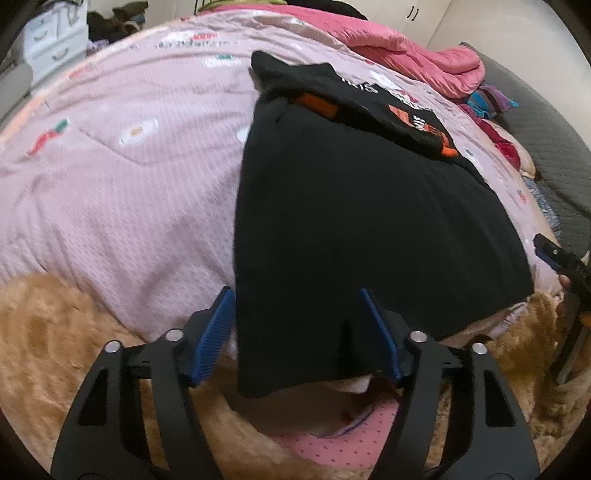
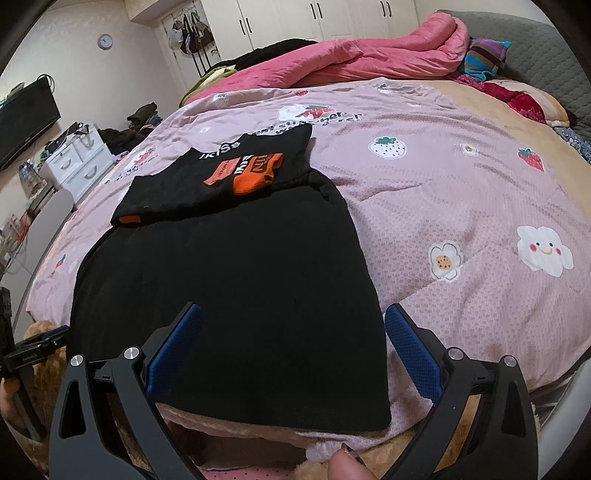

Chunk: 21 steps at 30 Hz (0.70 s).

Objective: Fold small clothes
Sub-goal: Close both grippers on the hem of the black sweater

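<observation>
black cotton garment (image 2: 229, 291) laid flat on pink printed quilt (image 2: 461, 206) | left gripper (image 1: 295, 332) parted astride garment's near hem, pads not pressing | right gripper (image 2: 291, 354) parted over same hem, nothing gripped

Bed (image 2: 480, 206) with pale pink quilt (image 1: 129, 184), printed with strawberries, flowers and a smiling cloud (image 2: 545, 251). Rolled pink duvet (image 2: 369, 55) at the far side; striped cushion (image 2: 485, 55) beside it. White drawer unit (image 2: 79, 162), dark television (image 2: 26, 114), wall clock (image 2: 105, 41), white wardrobes (image 2: 314, 18).
</observation>
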Each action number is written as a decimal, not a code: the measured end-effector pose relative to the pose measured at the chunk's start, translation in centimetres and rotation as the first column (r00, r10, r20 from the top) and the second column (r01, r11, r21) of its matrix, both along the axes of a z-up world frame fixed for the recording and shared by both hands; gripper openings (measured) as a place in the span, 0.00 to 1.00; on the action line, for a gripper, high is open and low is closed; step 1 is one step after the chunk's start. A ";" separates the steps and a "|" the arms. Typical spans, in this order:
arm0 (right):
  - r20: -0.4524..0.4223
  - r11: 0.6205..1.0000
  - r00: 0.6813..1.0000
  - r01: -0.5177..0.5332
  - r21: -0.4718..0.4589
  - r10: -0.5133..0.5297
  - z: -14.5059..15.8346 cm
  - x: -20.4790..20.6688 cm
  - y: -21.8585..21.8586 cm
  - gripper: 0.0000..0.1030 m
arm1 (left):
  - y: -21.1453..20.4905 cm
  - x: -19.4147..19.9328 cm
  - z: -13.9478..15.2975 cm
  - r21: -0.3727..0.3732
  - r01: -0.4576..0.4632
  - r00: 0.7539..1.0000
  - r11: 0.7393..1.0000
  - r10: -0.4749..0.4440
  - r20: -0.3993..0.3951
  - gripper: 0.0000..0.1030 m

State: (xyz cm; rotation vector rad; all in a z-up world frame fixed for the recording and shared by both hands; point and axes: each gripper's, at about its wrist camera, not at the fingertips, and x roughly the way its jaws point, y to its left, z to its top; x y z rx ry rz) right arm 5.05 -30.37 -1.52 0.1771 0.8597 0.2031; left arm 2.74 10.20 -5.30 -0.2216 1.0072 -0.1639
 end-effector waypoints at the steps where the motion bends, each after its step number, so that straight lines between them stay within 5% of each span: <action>1: -0.002 1.000 1.000 -0.003 -0.001 0.003 0.0 -0.1 0.0 0.96 | 0.0 -0.1 -0.2 -0.009 0.000 1.000 1.000 0.000 -0.009 0.57; 15: -0.063 0.998 0.996 -0.055 0.016 0.056 -2.1 -1.8 -1.1 0.94 | -1.9 -0.5 -1.8 0.059 0.030 0.999 0.998 -0.028 -0.036 0.61; 19: -0.082 0.999 0.996 -0.037 -0.023 0.035 -2.7 -1.9 -1.7 0.60 | -1.8 -0.4 -1.8 0.054 0.028 0.999 0.998 -0.026 -0.035 0.62; 21: -0.096 0.999 0.995 -0.024 -0.043 0.020 -3.2 -1.8 -2.1 0.51 | -1.9 -0.4 -1.9 0.061 0.028 0.999 0.998 -0.026 -0.032 0.63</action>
